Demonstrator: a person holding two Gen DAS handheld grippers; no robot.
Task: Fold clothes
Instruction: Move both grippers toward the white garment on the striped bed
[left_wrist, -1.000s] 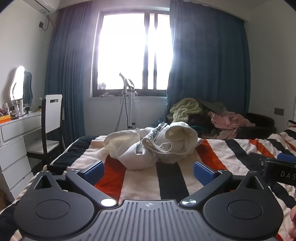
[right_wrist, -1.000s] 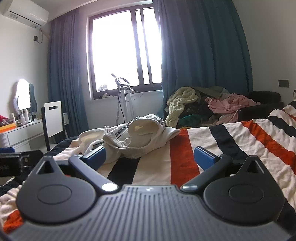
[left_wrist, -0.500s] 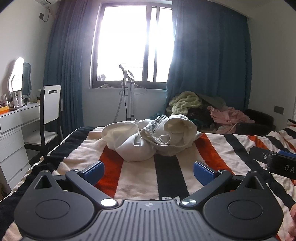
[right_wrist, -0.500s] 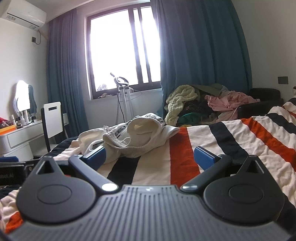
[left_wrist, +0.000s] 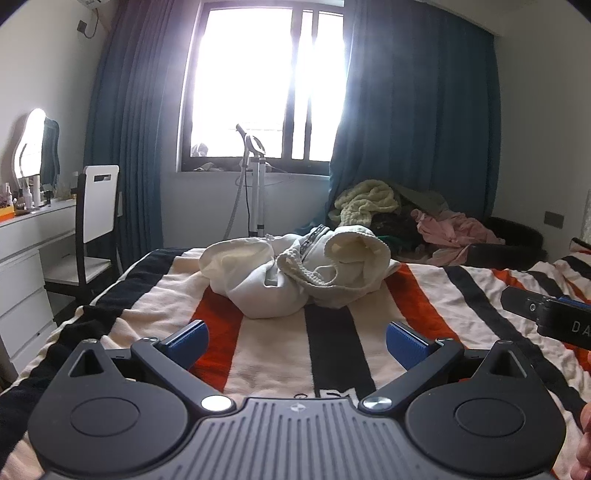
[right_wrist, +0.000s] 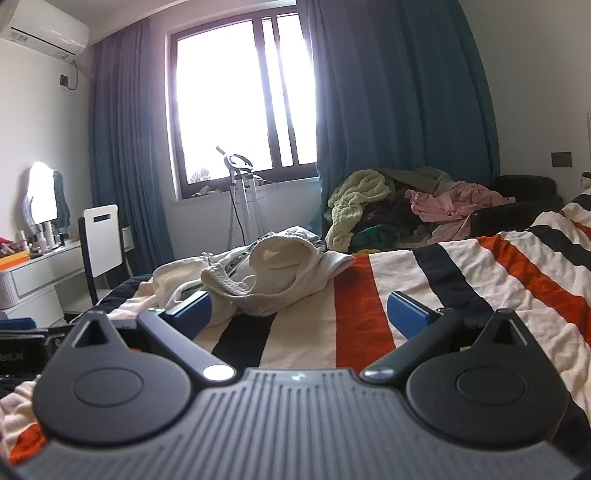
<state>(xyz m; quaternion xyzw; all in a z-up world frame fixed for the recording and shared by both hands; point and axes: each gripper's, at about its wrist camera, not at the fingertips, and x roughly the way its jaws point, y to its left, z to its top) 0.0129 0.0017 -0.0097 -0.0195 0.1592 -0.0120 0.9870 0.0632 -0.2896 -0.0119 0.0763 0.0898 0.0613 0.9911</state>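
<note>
- On the striped orange, black and cream bedspread (left_wrist: 332, 354), the crumpled cream-white garment (left_wrist: 295, 273) now lies slightly farther off.
- Left gripper (left_wrist: 297, 341) and right gripper (right_wrist: 299, 308): jaws spread, empty; folding unstarted.

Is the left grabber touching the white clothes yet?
Apart. The left wrist view shows striped blanket between the open left gripper and the white garment.

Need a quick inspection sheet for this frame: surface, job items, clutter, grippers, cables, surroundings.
Surface: striped blanket covers the bed.
Job's things: cream garment lies crumpled, unfolded.
Clutter: clothes pile past the bed's far edge.
Grippers: left gripper and right gripper both open, holding nothing, short of the garment.
Cables: hose hangs from the garment steamer.
Surroundings: window, blue curtains, white chair, dresser.
</note>
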